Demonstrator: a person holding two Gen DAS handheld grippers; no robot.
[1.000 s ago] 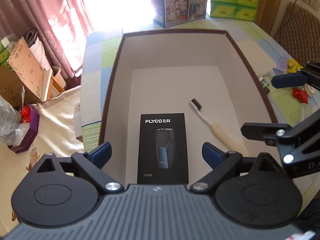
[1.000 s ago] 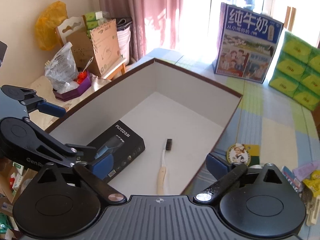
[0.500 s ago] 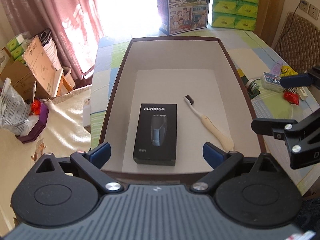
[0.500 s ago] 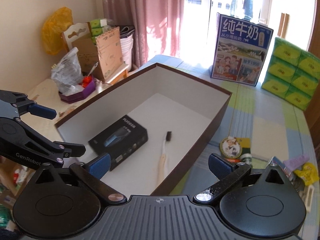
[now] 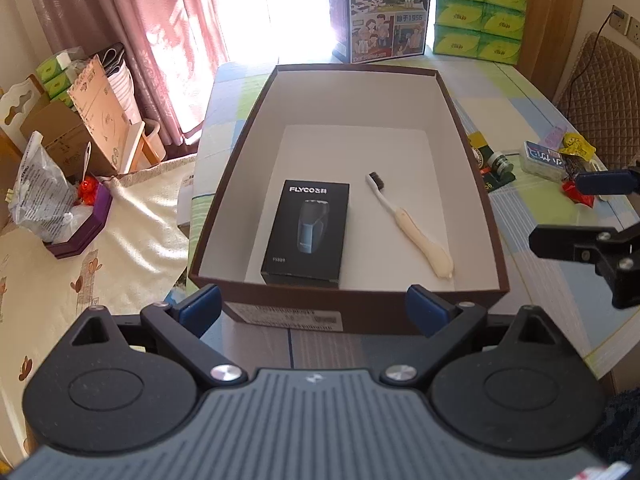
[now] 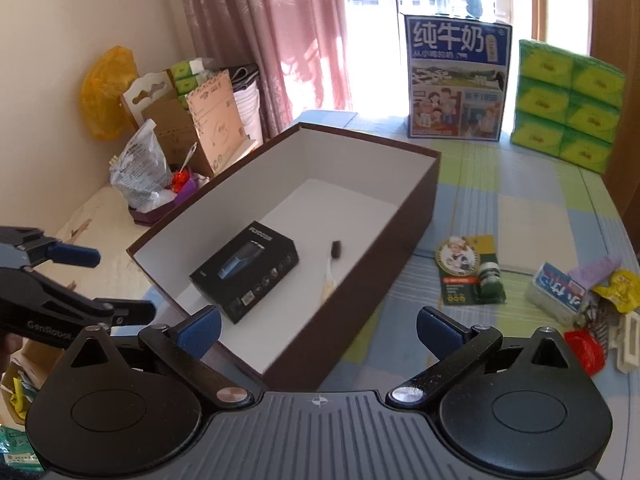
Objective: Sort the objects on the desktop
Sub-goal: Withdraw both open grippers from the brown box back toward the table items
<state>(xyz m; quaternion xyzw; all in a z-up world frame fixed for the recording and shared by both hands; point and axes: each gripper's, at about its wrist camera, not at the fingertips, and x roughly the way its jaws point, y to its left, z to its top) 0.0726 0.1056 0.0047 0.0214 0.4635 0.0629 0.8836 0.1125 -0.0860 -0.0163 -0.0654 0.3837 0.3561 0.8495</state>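
Note:
A brown open box (image 5: 472, 168) (image 6: 404, 232) with a white inside stands on the table. In it lie a black shaver box (image 5: 306, 230) (image 6: 246, 274) and a cream toothbrush (image 5: 404, 220) (image 6: 330, 276). My left gripper (image 5: 314, 308) hangs open and empty just before the box's near wall. My right gripper (image 6: 318, 326) is open and empty above the box's near right corner. Loose items lie right of the box: a green carded bottle (image 5: 490, 162) (image 6: 470, 276), a white-blue packet (image 5: 544, 158) (image 6: 558, 284), a yellow wrapper (image 6: 618, 284) and a red piece (image 6: 584, 346).
A blue milk carton (image 5: 380, 12) (image 6: 456, 76) and green tissue packs (image 5: 478, 12) (image 6: 568, 104) stand at the table's far end. Cartons and bags (image 6: 160, 148) crowd the bed on the left. A chair (image 5: 600, 92) stands at the right.
Both grippers have drawn back and up from the box, so the whole box is now in view. The shaver box and toothbrush have stayed in place.

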